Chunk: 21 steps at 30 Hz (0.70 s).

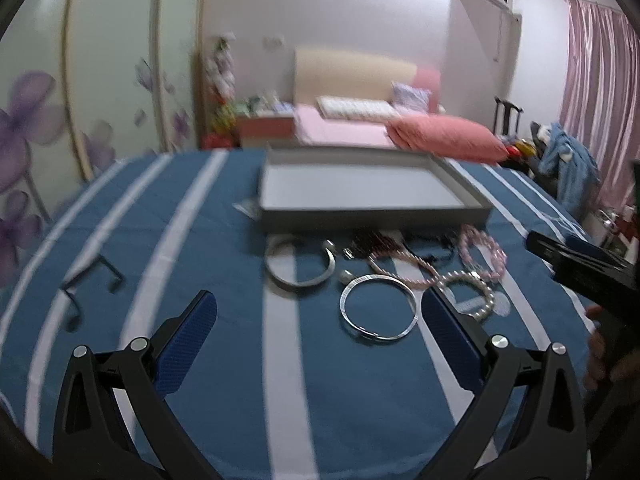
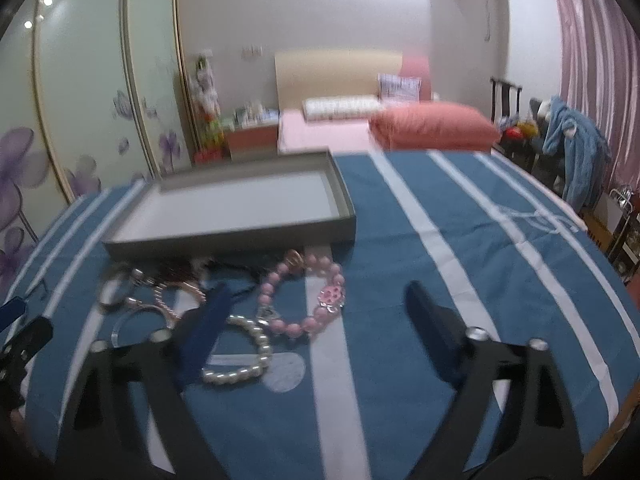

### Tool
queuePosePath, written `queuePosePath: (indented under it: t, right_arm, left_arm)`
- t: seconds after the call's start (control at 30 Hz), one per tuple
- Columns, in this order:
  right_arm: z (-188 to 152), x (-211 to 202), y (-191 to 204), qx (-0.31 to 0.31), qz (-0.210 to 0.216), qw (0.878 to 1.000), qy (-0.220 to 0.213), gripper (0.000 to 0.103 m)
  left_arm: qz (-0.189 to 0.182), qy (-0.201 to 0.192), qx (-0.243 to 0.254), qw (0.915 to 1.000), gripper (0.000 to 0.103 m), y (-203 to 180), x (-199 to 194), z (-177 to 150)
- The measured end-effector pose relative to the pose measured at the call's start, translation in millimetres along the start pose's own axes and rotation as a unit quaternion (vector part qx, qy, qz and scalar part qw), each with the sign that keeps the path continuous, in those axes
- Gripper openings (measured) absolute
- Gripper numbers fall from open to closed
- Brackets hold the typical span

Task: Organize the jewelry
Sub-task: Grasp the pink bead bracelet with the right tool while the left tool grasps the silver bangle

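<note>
A shallow grey tray (image 1: 372,214) (image 2: 232,236) sits on the blue striped cloth, its inside bare. In front of it lie jewelry pieces: a clear bangle (image 1: 378,306), a silver open cuff (image 1: 298,266), a white pearl bracelet (image 1: 476,292) (image 2: 244,360), a pink bead bracelet (image 1: 482,252) (image 2: 304,296) and a pink bead strand (image 1: 404,270). My left gripper (image 1: 316,316) is open and empty, hovering just short of the clear bangle. My right gripper (image 2: 316,304) is open and empty, above the pink and pearl bracelets.
The blue and white striped cloth (image 1: 200,240) covers the table. A dark wire hook (image 1: 92,276) lies at the left. Beyond the table are a bed with a pink pillow (image 1: 444,136), floral wardrobe doors (image 1: 60,100) and pink curtains (image 1: 600,92).
</note>
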State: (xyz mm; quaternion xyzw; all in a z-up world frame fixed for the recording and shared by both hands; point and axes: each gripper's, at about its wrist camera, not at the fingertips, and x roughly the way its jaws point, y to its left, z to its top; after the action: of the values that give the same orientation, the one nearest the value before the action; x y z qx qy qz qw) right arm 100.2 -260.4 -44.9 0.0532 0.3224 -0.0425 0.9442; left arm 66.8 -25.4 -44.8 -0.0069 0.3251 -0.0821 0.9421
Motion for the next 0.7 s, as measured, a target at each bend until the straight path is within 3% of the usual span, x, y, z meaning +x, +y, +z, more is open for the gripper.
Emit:
queuePosePath:
  t: [0.17, 0.3, 0.5, 0.53, 0.7]
  right_arm:
    - [5.5, 49.4, -10.6, 0.025, 0.005, 0.997, 0.079, 0.057]
    - [2.6, 70.3, -8.1, 0.024, -0.005, 0.993, 0.112, 0.053]
    - [-7.8, 74.9, -0.7, -0.003, -0.027, 0.993, 0.118, 0.033]
    - [-7.7, 75.8, -2.9, -0.002, -0.027, 0.993, 0.117, 0.025]
    - [-6.8, 75.1, -16.0, 0.013, -0.025, 0.993, 0.117, 0.024]
  left_arm:
    - [-0.001, 0.041, 0.016, 0.9990, 0.101, -6.0, 21.7, 2.2]
    - [0.005, 0.073, 0.028, 0.9969, 0.101, -12.8, 37.6, 2.4]
    - [0.014, 0.109, 0.043, 0.9930, 0.101, -20.5, 58.9, 3.6]
    - [0.016, 0.113, 0.046, 0.9924, 0.101, -21.8, 61.2, 2.9]
    - [0.024, 0.123, 0.056, 0.9905, 0.101, -27.3, 71.9, 1.7]
